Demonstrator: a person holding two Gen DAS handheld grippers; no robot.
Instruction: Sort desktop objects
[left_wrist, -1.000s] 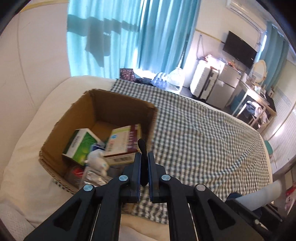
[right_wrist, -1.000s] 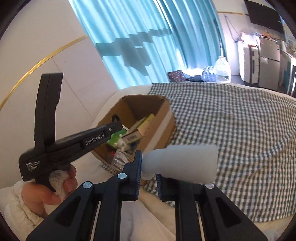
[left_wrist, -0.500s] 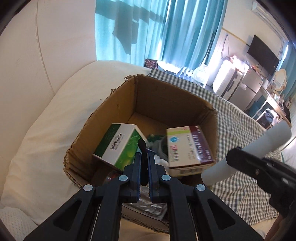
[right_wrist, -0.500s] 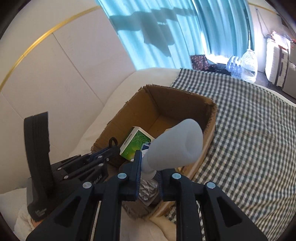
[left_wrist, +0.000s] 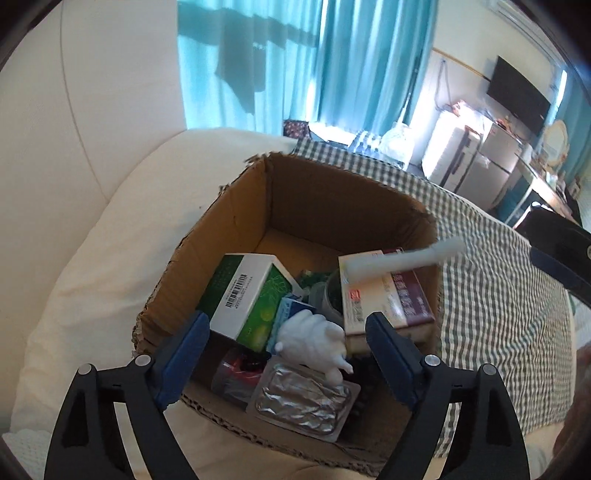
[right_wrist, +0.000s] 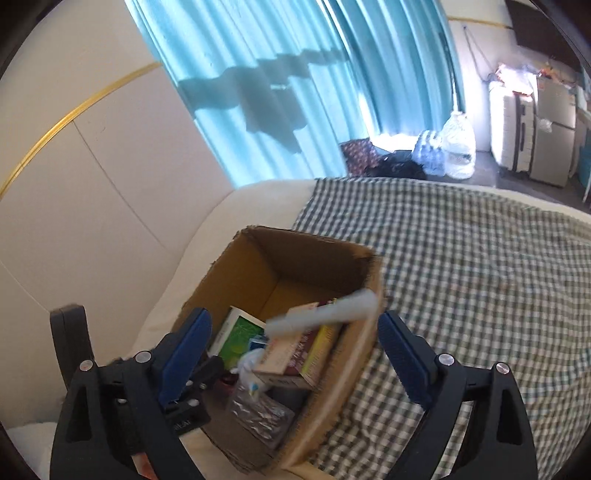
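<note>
An open cardboard box (left_wrist: 325, 199) (right_wrist: 266, 273) sits on the bed and holds several items: a green-and-white carton (left_wrist: 243, 295), a maroon medicine carton (left_wrist: 388, 306), a white figurine (left_wrist: 314, 339) and a foil blister pack (left_wrist: 306, 402). A white tube (left_wrist: 402, 258) (right_wrist: 325, 317), blurred, lies free across the maroon carton at the box's right wall. My left gripper (left_wrist: 288, 343) is open and empty over the box's near edge. My right gripper (right_wrist: 295, 350) is open and empty above the box.
The box rests on a white pillow (left_wrist: 92, 258) beside a green checked blanket (right_wrist: 480, 280). A padded headboard wall (right_wrist: 74, 184) and teal curtains (right_wrist: 295, 92) stand behind. Water bottles (right_wrist: 447, 151) and cabinets (right_wrist: 535, 125) are across the room.
Both grippers went from shut to open. The white tube left my right gripper and now lies in the box. The small dark object my left gripper held is no longer between its fingers.
</note>
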